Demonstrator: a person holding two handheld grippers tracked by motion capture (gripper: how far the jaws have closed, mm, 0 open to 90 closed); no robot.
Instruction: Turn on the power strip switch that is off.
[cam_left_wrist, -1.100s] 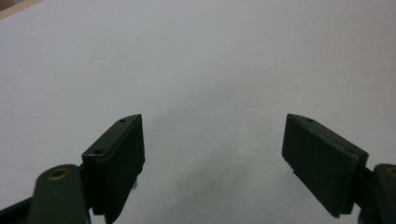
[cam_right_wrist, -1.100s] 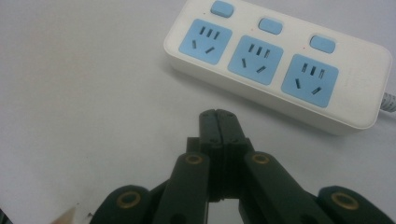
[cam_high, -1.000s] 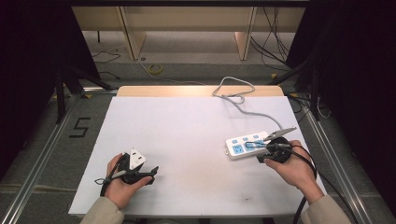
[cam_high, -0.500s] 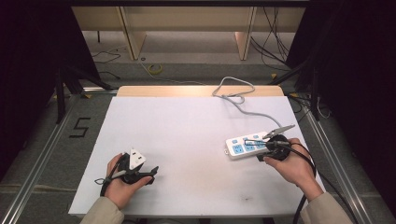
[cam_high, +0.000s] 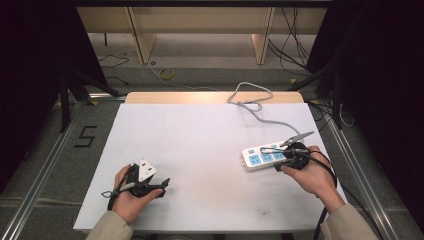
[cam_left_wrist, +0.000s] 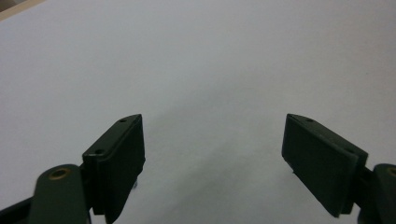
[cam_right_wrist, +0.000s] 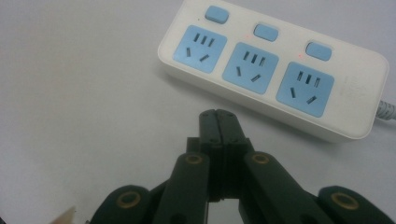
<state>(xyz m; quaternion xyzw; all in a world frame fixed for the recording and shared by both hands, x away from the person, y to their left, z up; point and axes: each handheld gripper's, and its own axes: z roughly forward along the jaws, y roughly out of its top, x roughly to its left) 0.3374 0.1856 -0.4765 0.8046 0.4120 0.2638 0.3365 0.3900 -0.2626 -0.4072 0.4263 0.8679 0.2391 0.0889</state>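
One power strip — three sockets, three switches, two grippers

1. White rectangular table sheet, with a pale wooden strip along the far edge.
2. Black number "5" mark on grey floor, left of table.
3. Loose cables beyond.

Even overhead light falls on the white desk in the high view, bright at the centre, with dark surroundings at 3 and 9 o'clock. Both gripper views are softly lit and slightly hazy. Faint shadows spread beneath the left claw, whose near parts blur.
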